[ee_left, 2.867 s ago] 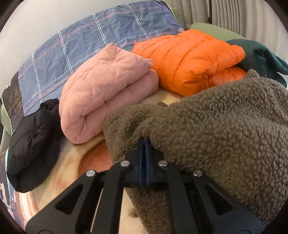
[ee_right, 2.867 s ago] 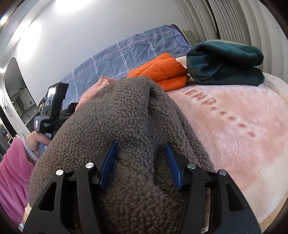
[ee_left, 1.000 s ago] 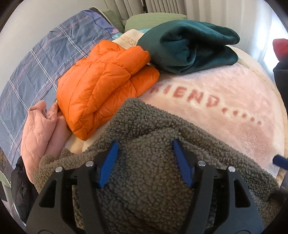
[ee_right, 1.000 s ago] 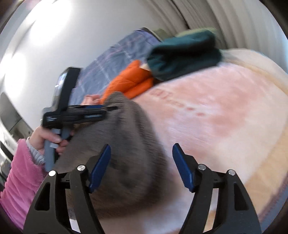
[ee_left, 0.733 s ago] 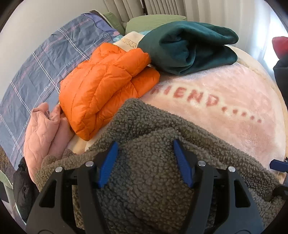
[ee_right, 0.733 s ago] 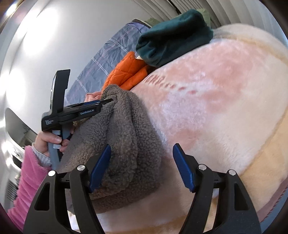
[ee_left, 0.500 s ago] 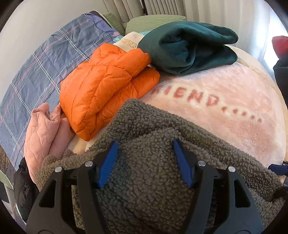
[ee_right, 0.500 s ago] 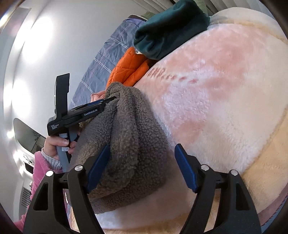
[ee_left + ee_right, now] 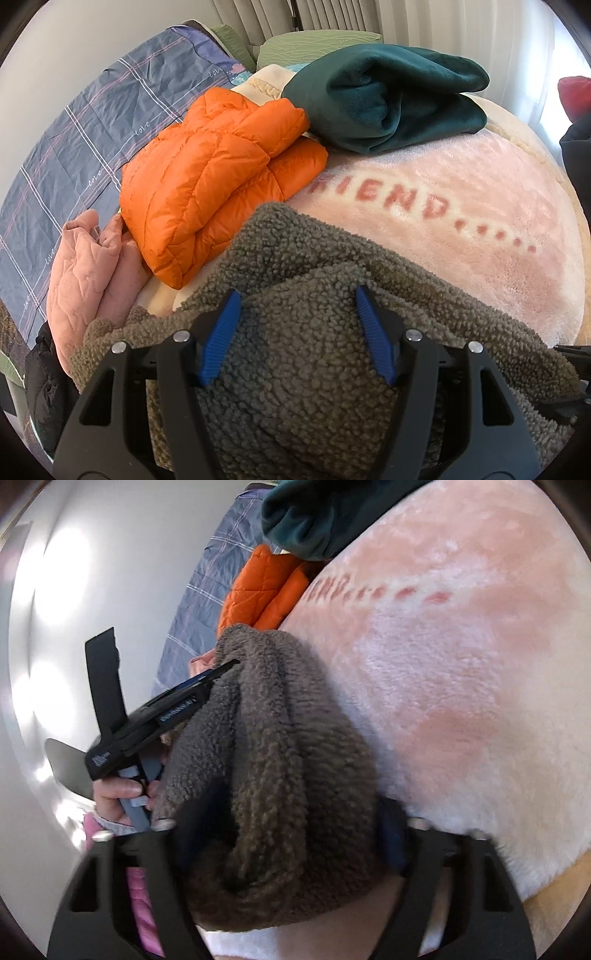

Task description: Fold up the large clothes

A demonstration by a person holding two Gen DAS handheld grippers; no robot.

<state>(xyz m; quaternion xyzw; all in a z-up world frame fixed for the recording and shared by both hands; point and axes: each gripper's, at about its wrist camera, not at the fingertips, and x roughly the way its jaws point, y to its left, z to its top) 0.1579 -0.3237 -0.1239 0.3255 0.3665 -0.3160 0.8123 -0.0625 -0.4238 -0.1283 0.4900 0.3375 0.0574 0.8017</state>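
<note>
Right under the left tool [image 9: 295, 328] sits the brown fuzzy coat [image 9: 314, 369], bunched in a thick, soft lump on the pink blanket [image 9: 461, 221] of the bed. The left tool is wide open, its 2 blue pads [image 9: 219, 338] apart with the fuzzy cloth between them, and it grips nothing. I think it rests there to press the lump flat so the fold does not spring back up.

In the right wrist view the right tool [image 9: 288, 834] comes at the same coat [image 9: 277, 775] from the near end. Its 2 arms stand on each side of the lump, wide apart, so it looks open, but this part of the picture is blurry. It seems ready to tuck or square the end of the coat.

Ahead of the left tool, past the coat, lie clothes that already look folded: an orange puffy jacket [image 9: 218, 177], a dark green fleece [image 9: 388, 96] beyond it, and a pink quilted jacket [image 9: 88, 266] off to the tool's left. They sit in a row near the wall, I think to leave room in the middle for folding. The brown coat looks nearly done and may go beside them next.
</note>
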